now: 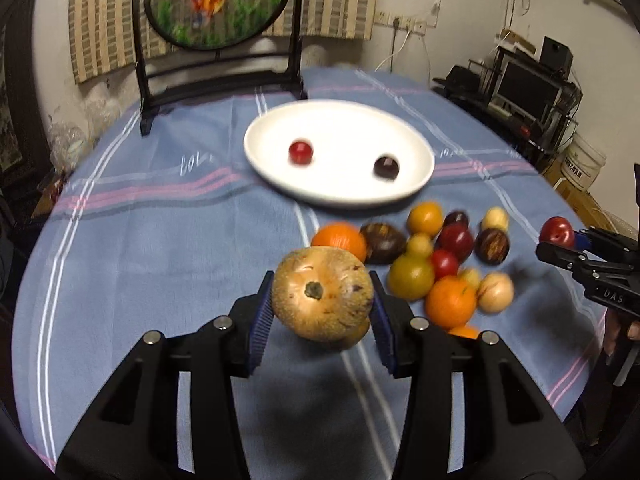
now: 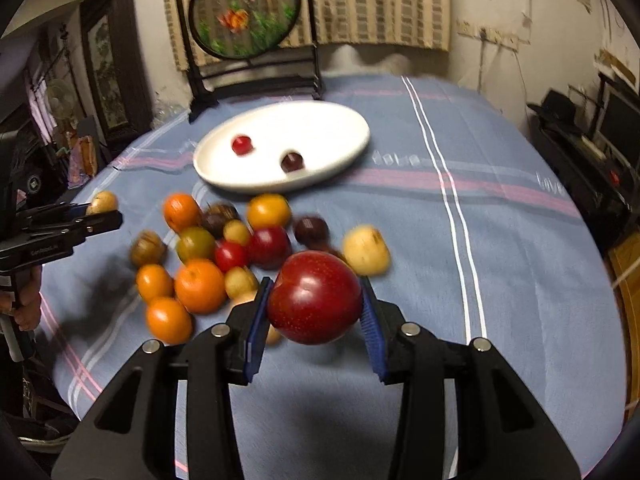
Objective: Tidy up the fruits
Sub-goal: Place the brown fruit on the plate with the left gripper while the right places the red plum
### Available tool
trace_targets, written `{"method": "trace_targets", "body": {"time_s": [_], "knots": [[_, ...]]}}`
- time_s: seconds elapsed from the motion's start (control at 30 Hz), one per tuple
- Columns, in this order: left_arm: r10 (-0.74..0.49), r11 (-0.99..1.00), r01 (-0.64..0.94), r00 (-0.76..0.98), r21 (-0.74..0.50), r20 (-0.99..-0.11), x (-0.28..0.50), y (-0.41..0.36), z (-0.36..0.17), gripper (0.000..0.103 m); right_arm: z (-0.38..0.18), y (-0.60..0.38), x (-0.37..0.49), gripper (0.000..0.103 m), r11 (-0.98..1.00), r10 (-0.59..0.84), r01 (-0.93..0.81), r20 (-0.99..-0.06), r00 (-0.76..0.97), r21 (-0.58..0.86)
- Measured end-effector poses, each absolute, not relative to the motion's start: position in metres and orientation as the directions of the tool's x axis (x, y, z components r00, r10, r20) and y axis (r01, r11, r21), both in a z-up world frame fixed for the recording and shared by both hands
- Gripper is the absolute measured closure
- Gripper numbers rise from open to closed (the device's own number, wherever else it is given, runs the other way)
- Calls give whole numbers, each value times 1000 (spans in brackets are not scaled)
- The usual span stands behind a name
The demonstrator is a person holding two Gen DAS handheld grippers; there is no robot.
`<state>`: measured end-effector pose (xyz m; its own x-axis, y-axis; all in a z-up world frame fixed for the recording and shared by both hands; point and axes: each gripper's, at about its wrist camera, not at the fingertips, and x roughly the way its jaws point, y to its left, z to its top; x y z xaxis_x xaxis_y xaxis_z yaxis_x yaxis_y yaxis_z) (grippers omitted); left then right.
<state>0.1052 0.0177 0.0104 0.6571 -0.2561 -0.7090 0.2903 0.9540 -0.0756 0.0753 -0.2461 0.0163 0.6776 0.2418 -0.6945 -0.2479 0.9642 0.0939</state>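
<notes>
Two fruits are held off the table, one in each claw. The left claw [image 1: 322,300] is clamped on a tan, speckled pear-like fruit [image 1: 323,293], its dark stem end facing the camera and brown blemishes scattered over its skin; the blue pads [image 1: 262,318] press it from both sides. The right claw [image 2: 314,300] grips a glossy, deep-red apple [image 2: 314,297] with fine pale flecks and a bright highlight near its top.

On the blue striped tablecloth [image 1: 160,240], beyond both claws, lies a loose pile of fruit [image 1: 432,256]: oranges, small red and dark purple-brown round fruits, a greenish-yellow one and a few pale yellow ones, most touching one another. In the right wrist view the pile sits to the left of the held apple, with one pale yellow fruit [image 2: 366,250] just beyond it on the right.

Farther back rests a white oval plate [image 1: 280,168] carrying two small fruits well apart: a red one [image 1: 300,152] on the left and a dark purple one [image 1: 386,168] on the right. At the far edge of the table stands a round goldfish picture in a black frame [image 1: 218,0].
</notes>
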Motion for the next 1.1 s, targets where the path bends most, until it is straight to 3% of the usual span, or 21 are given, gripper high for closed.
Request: {"method": "trace_targets", "body": {"time_s": [0.17,0.3,0.73,1.03,1.1], "knots": [[-259,953,293,678,-70,-688,130,5,31,58,47,-225,101,60,952,258,-305,-642,722,39],[-262,955,283,668,-87,-697,169,-4,35,58,57,-211,153,60,946,270,-321,-654,707,45],[-197,976,191,570,-105,-798,273,-21,-18,58,-7,-196,298,60,976,199,-190,-809,554,110],[-171,982,157,538,-101,-825,301,-22,-39,57,-27,-190,320,59,977,191,-178,-842,504,115],[-175,982,153,562,-107,-808,298,-22,-37,42,-28,-190,320,59,978,188,-178,-846,500,112]]}}
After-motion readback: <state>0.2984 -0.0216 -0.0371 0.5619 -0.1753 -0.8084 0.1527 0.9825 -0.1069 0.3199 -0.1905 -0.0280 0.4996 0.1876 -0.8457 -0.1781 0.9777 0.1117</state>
